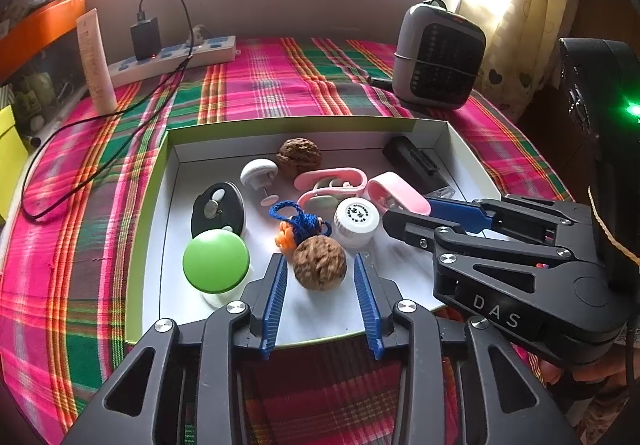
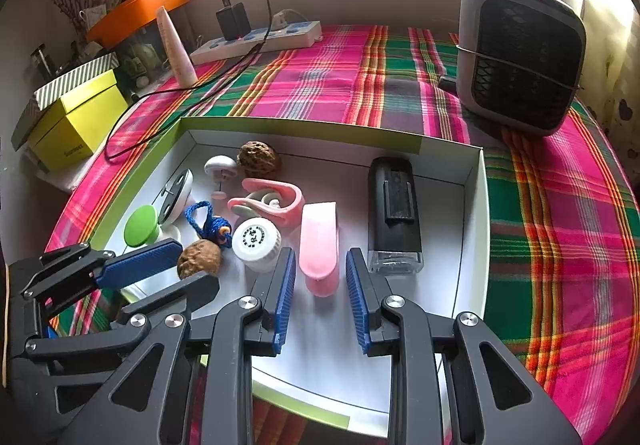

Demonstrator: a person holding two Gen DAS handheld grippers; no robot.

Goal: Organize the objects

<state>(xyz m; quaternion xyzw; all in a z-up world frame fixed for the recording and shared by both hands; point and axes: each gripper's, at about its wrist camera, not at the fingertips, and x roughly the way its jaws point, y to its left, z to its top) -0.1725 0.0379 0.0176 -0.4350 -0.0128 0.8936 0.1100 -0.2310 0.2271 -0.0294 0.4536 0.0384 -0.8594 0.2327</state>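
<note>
While two wrinkled round walnuts (image 1: 319, 263) (image 1: 299, 158) are counted in the white cardboard tray (image 1: 460, 149), one lies loose between the parted left gripper (image 1: 320, 273) jaws. A smooth pink plastic clip (image 2: 319, 245) is seen untouched between the parted right gripper (image 2: 320, 269) jaws.

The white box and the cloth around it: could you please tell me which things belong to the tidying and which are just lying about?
Job: near walnut, pink clip, far walnut, white cap, green knob, all inside the white box.

Lying about: heater, power strip, tube, yellow box.
</note>
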